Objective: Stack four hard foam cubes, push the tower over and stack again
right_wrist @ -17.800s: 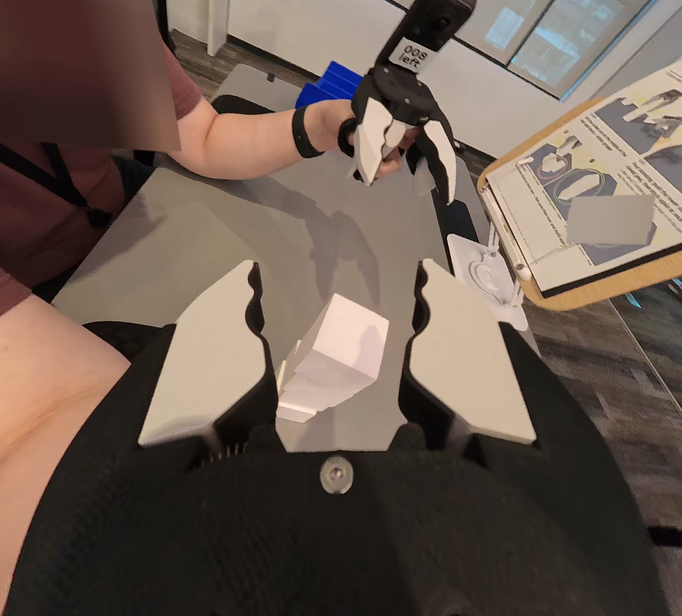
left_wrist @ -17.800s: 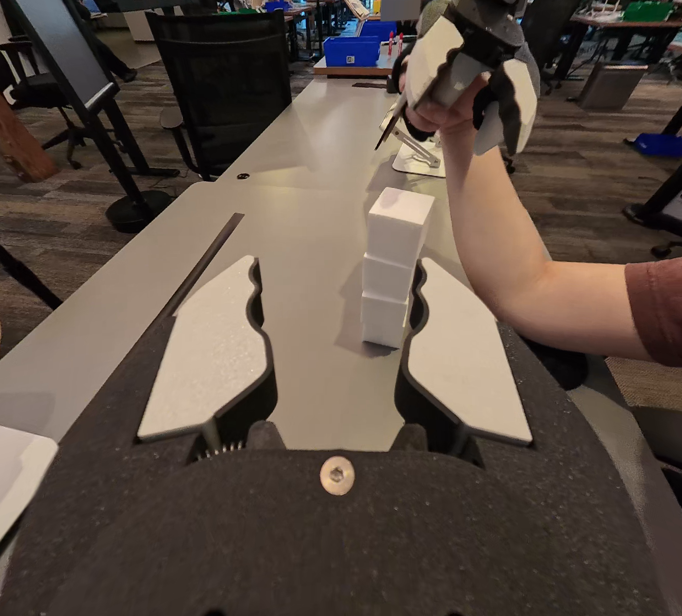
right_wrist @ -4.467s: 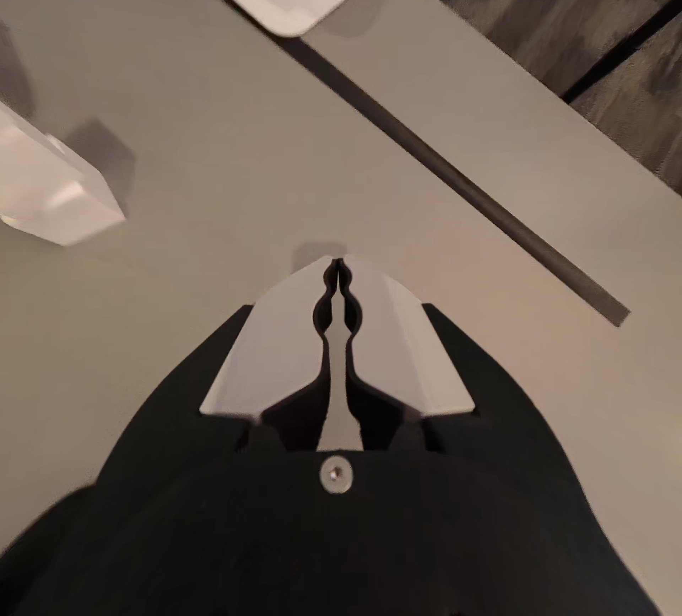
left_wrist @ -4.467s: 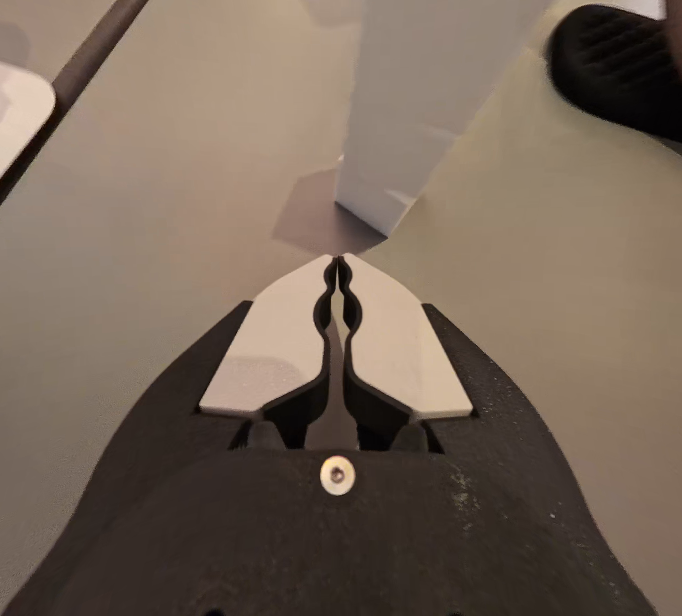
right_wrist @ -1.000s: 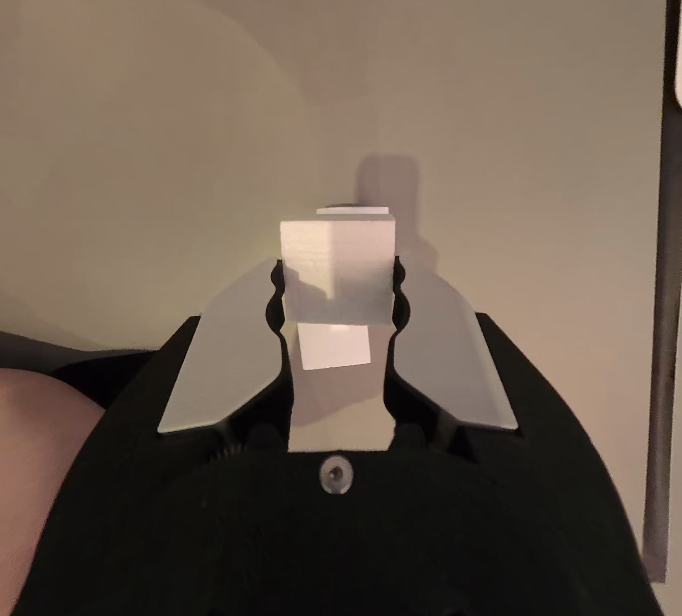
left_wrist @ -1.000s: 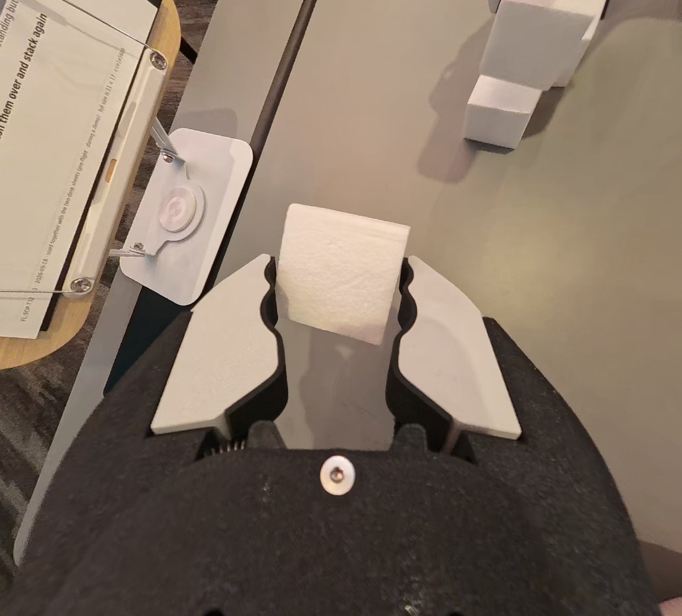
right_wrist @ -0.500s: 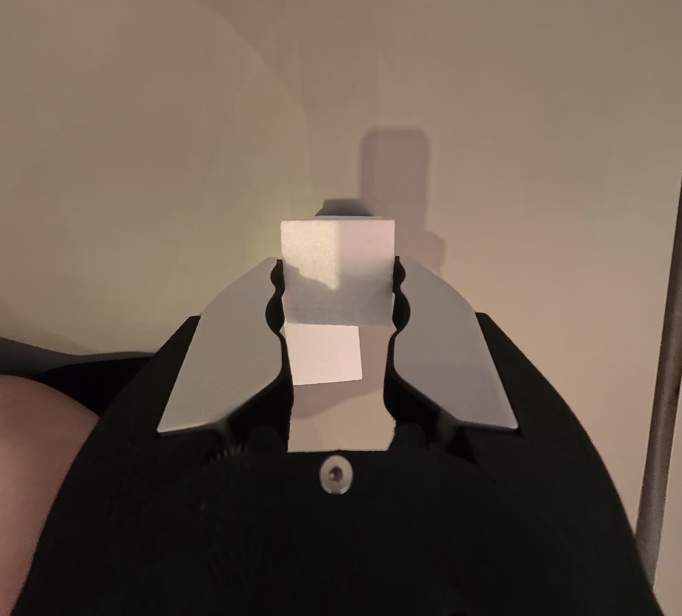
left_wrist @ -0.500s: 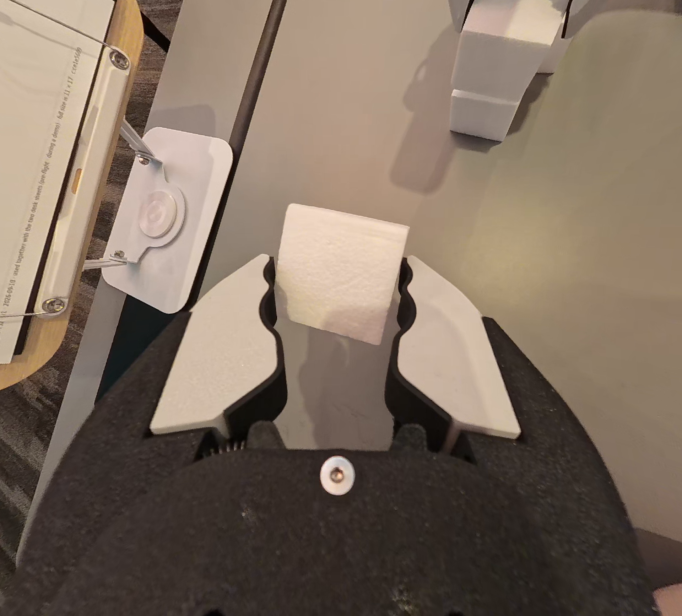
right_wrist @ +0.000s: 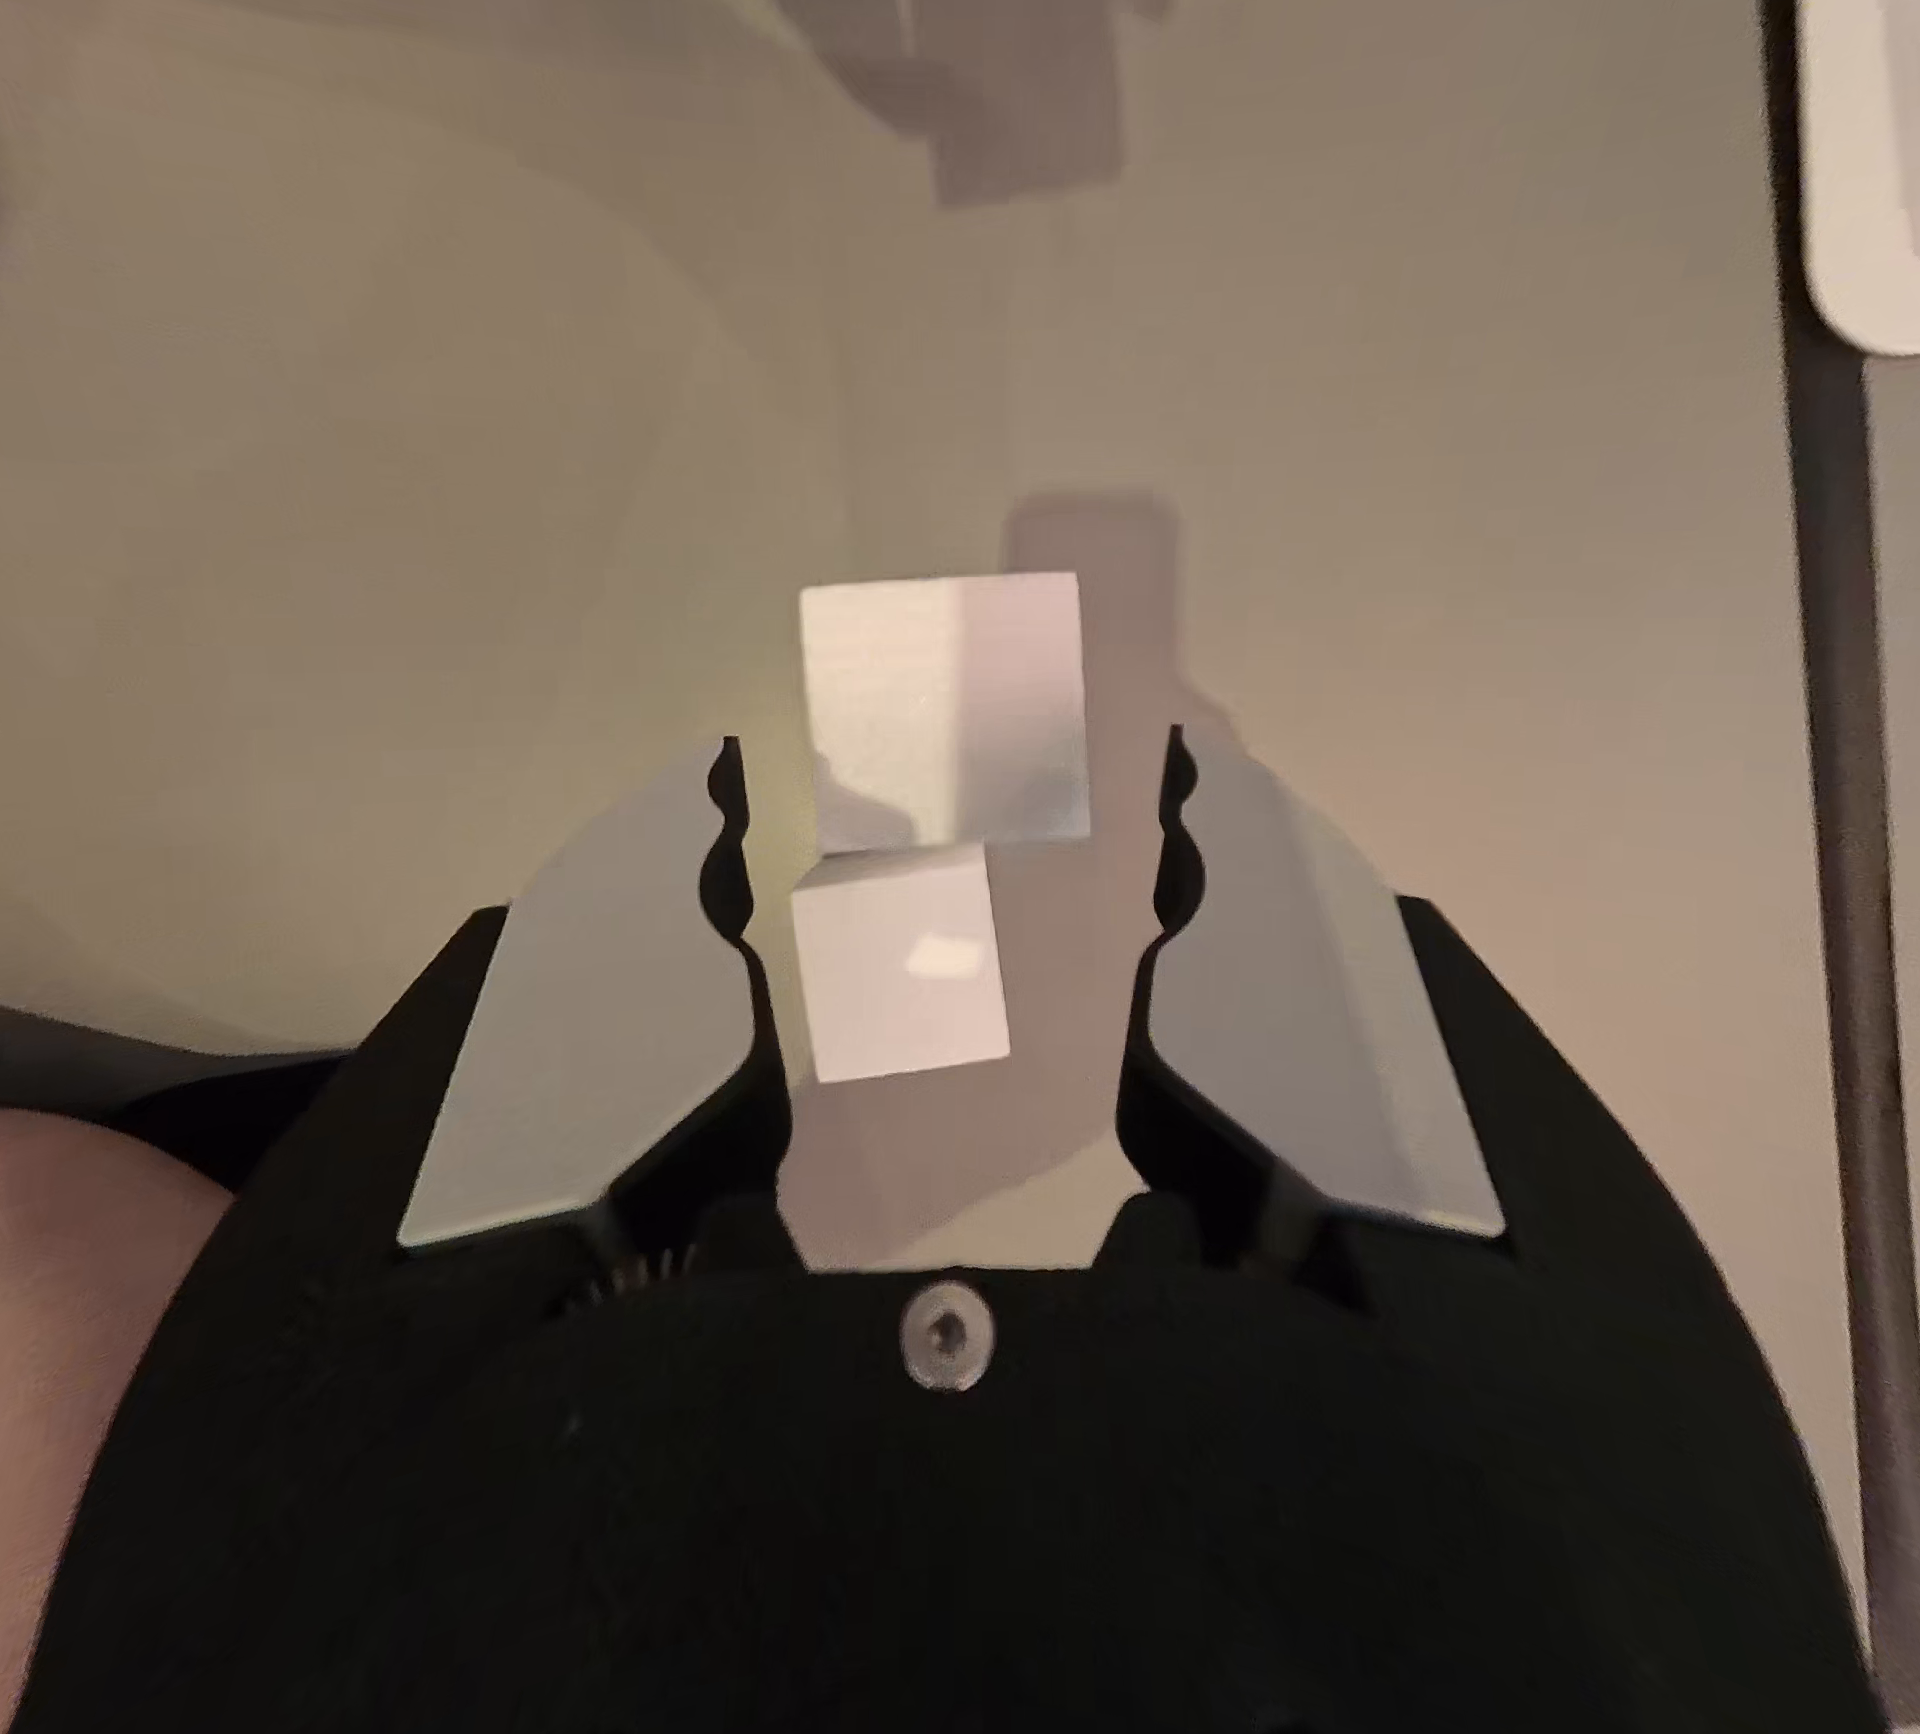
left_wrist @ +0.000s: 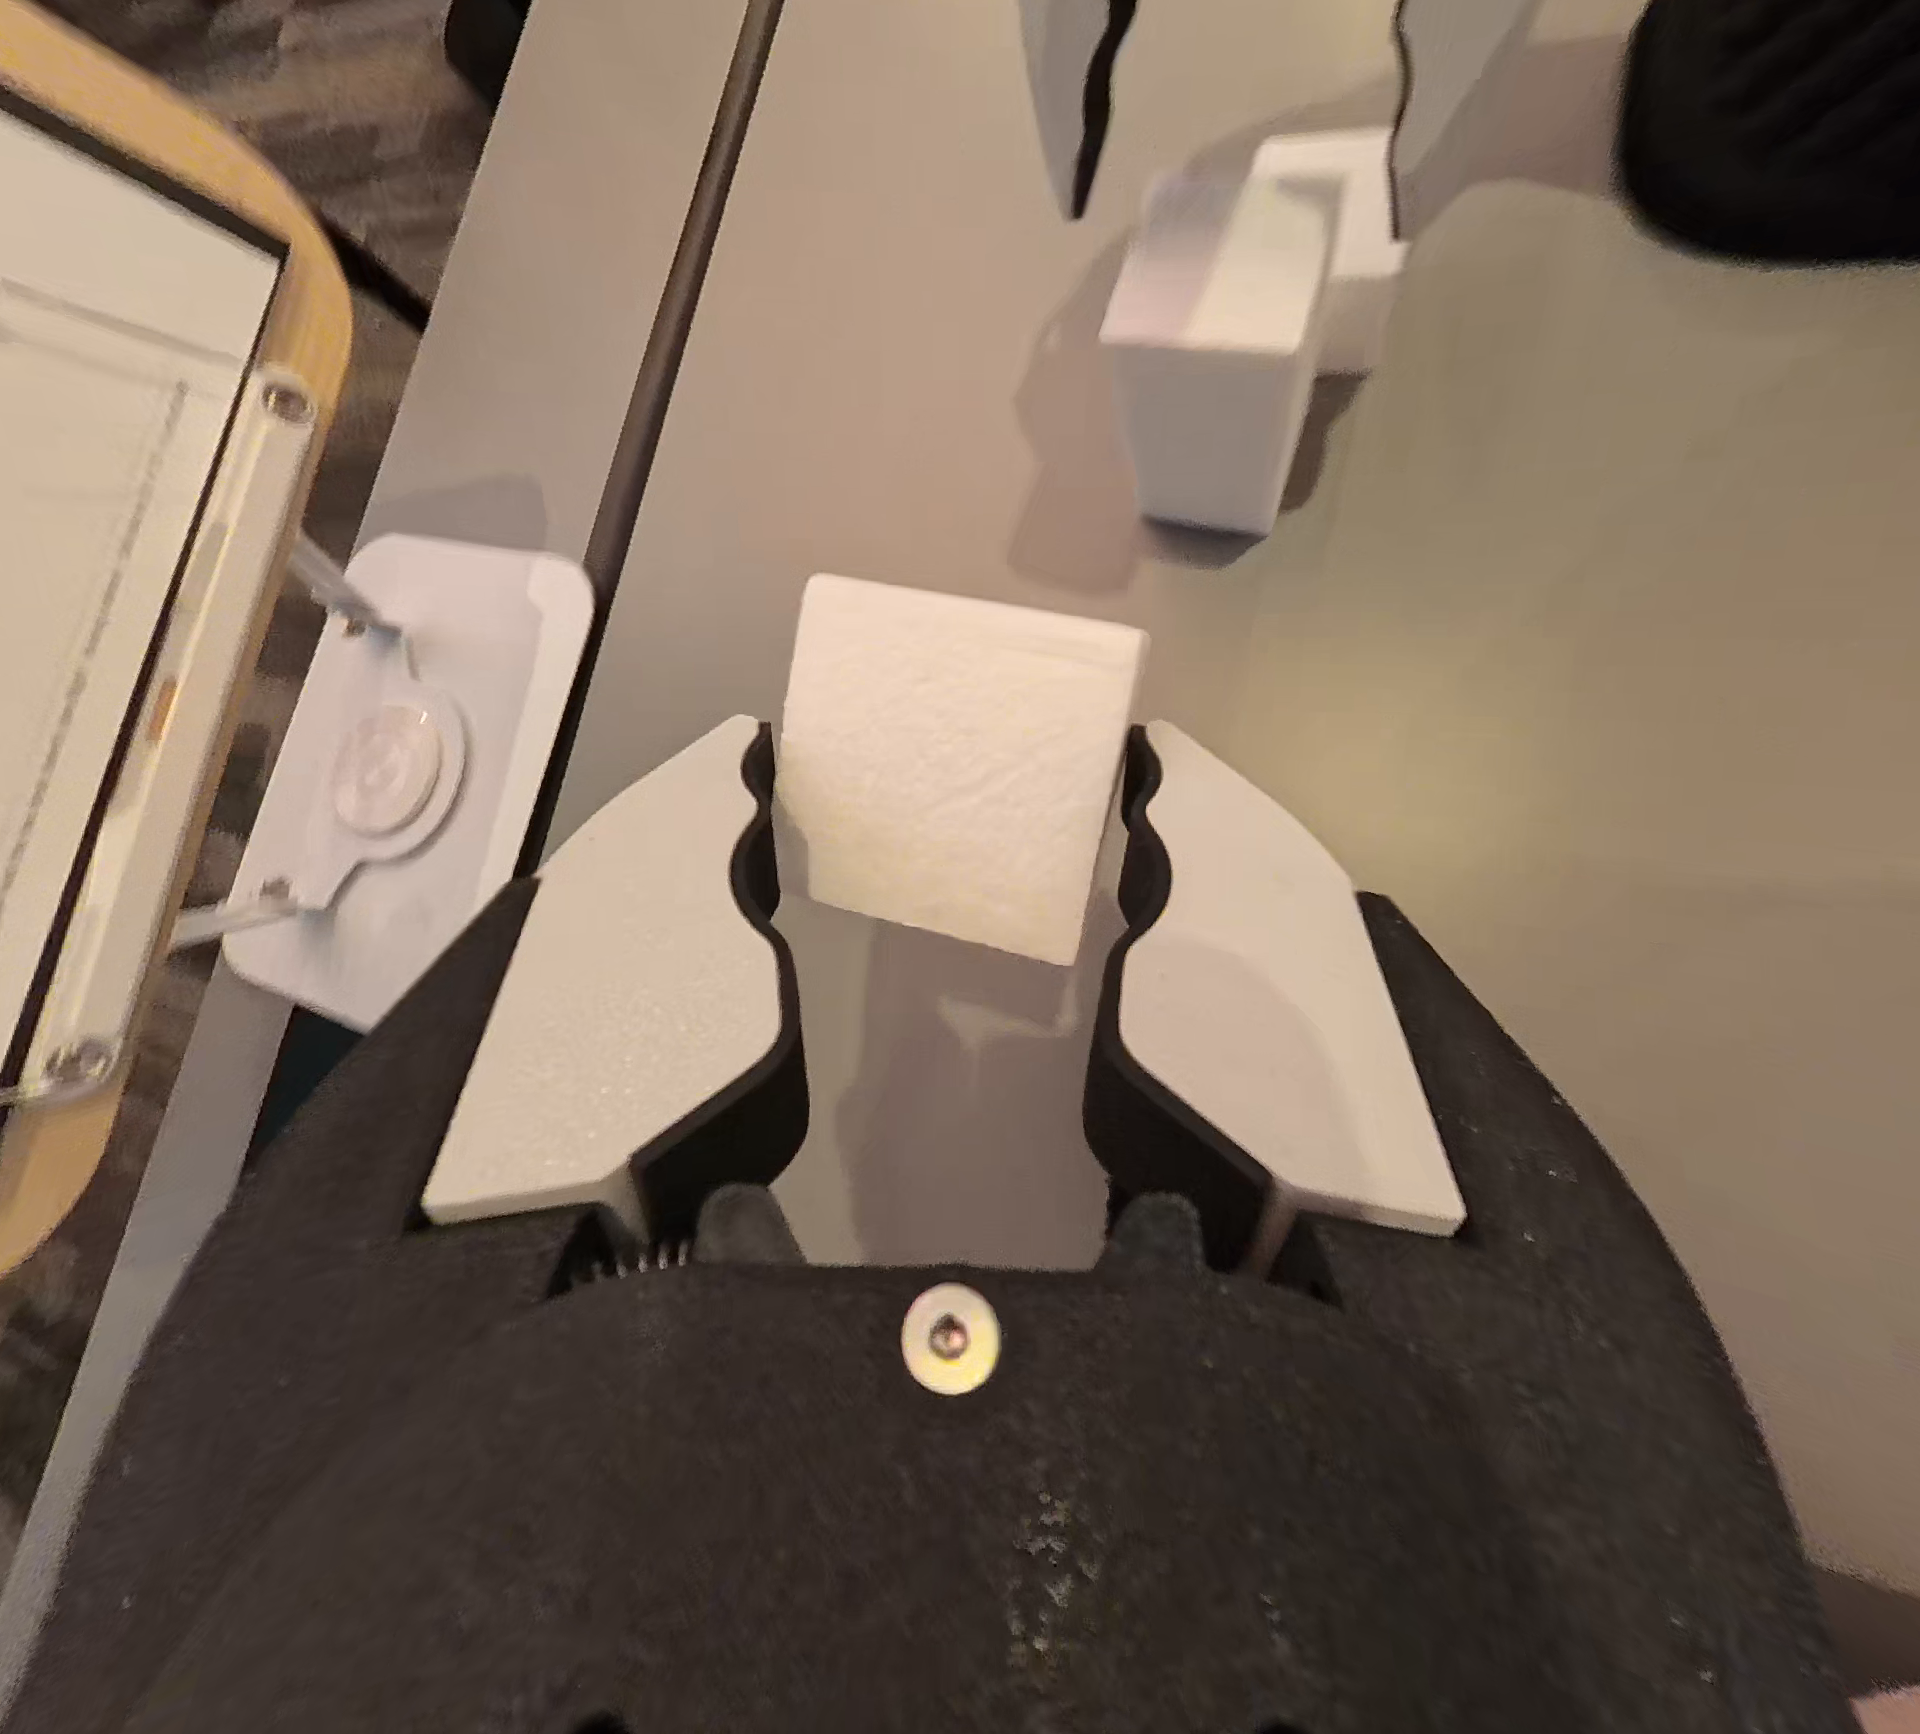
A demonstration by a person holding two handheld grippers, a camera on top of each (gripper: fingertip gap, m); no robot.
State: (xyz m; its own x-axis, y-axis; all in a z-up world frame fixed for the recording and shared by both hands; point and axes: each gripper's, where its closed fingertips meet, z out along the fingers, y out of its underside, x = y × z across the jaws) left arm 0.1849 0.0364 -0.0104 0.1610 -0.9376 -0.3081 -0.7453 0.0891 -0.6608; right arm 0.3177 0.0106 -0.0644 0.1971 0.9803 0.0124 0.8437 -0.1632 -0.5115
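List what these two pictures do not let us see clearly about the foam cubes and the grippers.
- Left wrist view: the stack is motion-blurred; how many cubes it holds is unclear.
- Left wrist view: the right gripper is cut off by the top edge.
- Right wrist view: the lower cube is partly covered by the upper cube; the fourth cube is unseen.

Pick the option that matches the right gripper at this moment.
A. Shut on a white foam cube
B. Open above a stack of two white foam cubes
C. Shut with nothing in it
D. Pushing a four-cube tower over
B: the right gripper has its jaws spread, clear on both sides of the upper white hard foam cube, which sits on the lower white foam cube on the grey table.
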